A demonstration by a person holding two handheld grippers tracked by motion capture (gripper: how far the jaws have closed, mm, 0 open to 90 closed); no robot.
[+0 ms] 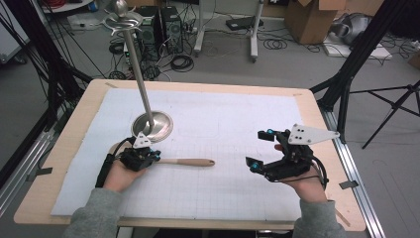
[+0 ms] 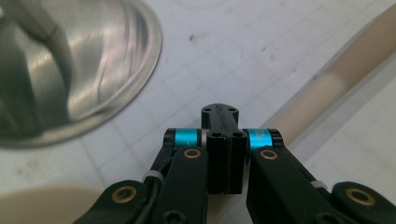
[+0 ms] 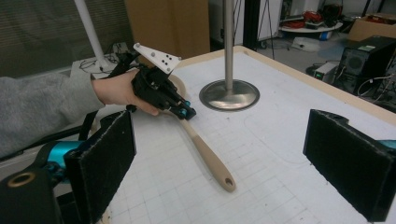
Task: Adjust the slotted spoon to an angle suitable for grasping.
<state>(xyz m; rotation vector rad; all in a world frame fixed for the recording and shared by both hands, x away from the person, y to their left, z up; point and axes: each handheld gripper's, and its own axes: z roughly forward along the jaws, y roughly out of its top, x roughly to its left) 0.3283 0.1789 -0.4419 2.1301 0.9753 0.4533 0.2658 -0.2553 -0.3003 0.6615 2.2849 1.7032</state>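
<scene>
Spoon (image 1: pixel 190 161) and stand share the white mat (image 1: pixel 237 119) on the table (image 1: pixel 84 106): the wooden spoon lies flat at the near left, just in front of the round metal base of the stand (image 1: pixel 153 125), whose pole rises and leans toward the far left. The spoon's long axis runs left to right across the table, the handle end with its small hole pointing right and the bowl end at the left, tucked under the left hand. The left claw (image 1: pixel 154 156) sits right at the spoon near its bowl end; in the left gripper view its jaws are shut together, and the handle passes beside them rather than between, so I judge it is not gripping the spoon. The right claw (image 1: pixel 261 149) hovers over bare mat well to the right of the handle tip, jaws spread wide and empty. The step in hand looks like getting hold of the spoon; next, the left claw would need to open and straddle the handle before closing.
</scene>
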